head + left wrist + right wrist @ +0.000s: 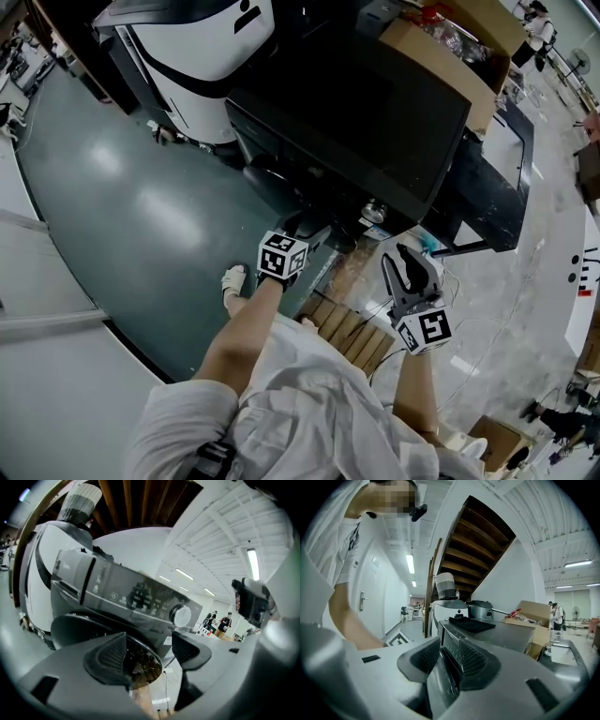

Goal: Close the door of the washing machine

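Plainly, the washing machine (356, 112) fills the head view's upper centre. Its round door (140, 665) sits low in the left gripper view, under the control panel (136, 597). The left tool (149, 648) is released, jaws wide apart, gripping nothing. The right tool (443, 660) is likewise released and empty.

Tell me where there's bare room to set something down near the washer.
Grey floor left of the washer, up to the white machine, is bare. On the washer's top, a strip between cloth and box is free. Crowded: cables before the washer.
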